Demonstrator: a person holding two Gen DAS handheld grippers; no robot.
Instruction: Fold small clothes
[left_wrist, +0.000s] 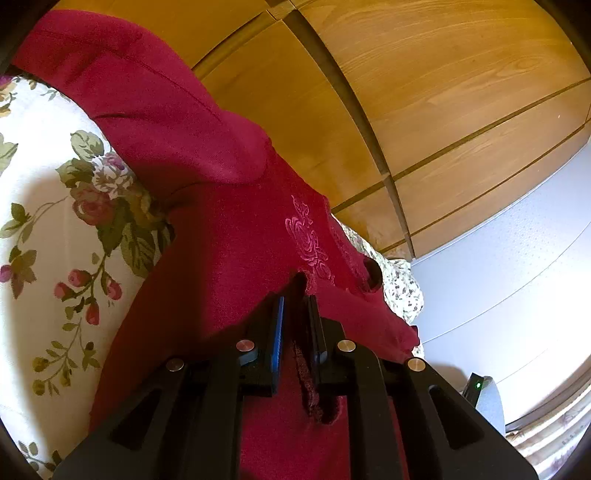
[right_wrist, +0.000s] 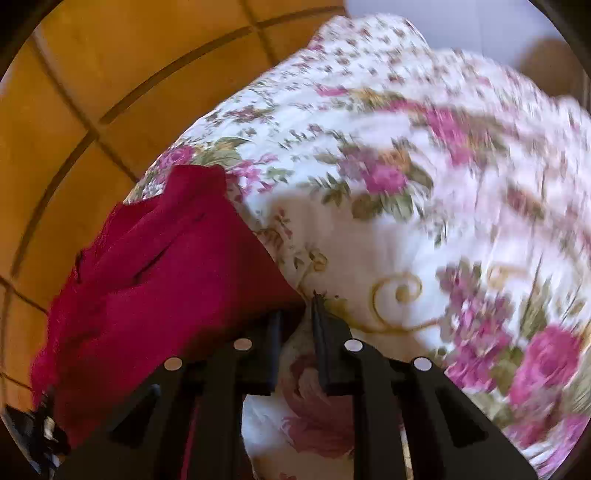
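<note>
A dark red garment (left_wrist: 207, 206) with a pink embroidered rose (left_wrist: 308, 240) is stretched out over a floral bedspread (left_wrist: 55, 229). My left gripper (left_wrist: 297, 306) is shut on the garment's frayed edge, which runs between the jaws. In the right wrist view the same red garment (right_wrist: 155, 273) hangs at the left over the bedspread (right_wrist: 406, 221). My right gripper (right_wrist: 299, 310) has its jaws close together at the garment's corner; the cloth covers the left finger and I cannot tell whether it is pinched.
A wooden wardrobe (left_wrist: 406, 92) with panel doors stands behind the bed, also in the right wrist view (right_wrist: 92, 85). A pale wall (left_wrist: 517, 258) is at the right. A small dark device with a green light (left_wrist: 476, 387) sits low right.
</note>
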